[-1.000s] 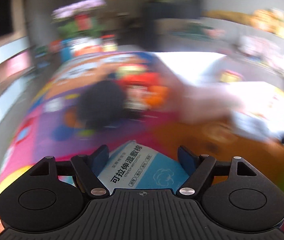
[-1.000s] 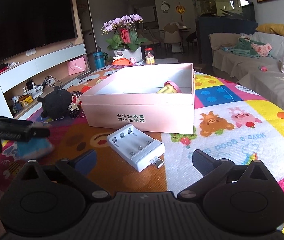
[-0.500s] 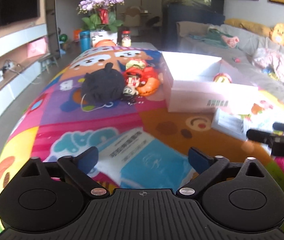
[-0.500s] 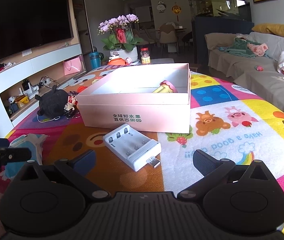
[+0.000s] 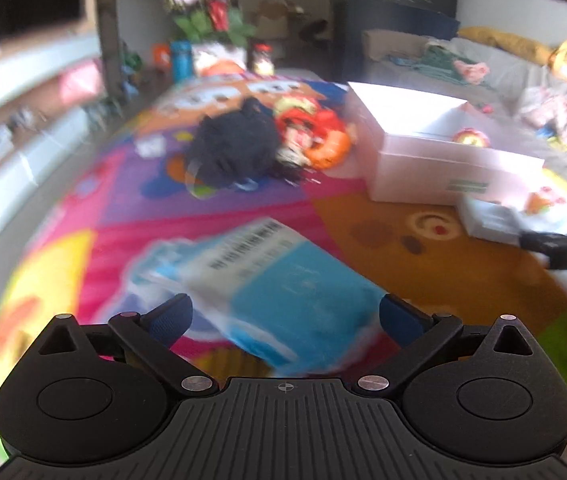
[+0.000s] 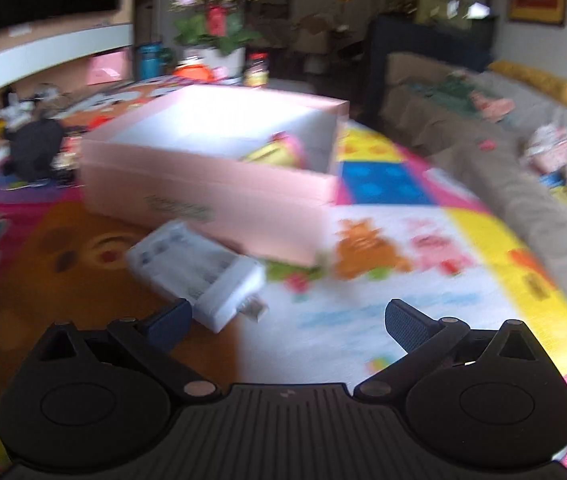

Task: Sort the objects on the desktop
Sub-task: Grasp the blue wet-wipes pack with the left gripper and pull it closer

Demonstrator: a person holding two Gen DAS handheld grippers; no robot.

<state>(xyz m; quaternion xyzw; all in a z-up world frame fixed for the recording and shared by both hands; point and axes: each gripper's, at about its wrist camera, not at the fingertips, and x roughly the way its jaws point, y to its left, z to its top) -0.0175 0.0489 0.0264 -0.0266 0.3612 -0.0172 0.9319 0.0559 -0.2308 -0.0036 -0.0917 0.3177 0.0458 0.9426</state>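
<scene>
The blue packet (image 5: 283, 280) lies flat on the mat (image 5: 443, 272), just beyond the left gripper (image 5: 283, 316) and roughly centred between its fingers. Its long axis runs from far left to near right, oblique to the line the gripper points along. The left jaws have just been opening and now stand wide; the packet sits in the gap, with neither pad pressing on it. Blur hides whether its near corner touches the right finger.

The charger (image 6: 199, 268) lies on the mat near the pink box (image 6: 211, 184), just beyond the right gripper (image 6: 287, 316) and to the left of its centre line. Its long axis runs from far left to near right, with the plug end nearest the fingers. The near end of the charger appears just beside the left finger (image 6: 169, 322); contact cannot be confirmed. The right jaws stand wide and hold nothing.

Judgement: the right gripper is the nearer one to the charger, and the box, open at the top with a yellow-and-pink item (image 6: 279, 152) inside, is the likely destination. To take the charger, the right gripper needs to shift left and turn so that the fingers span its short side, not its length
</scene>
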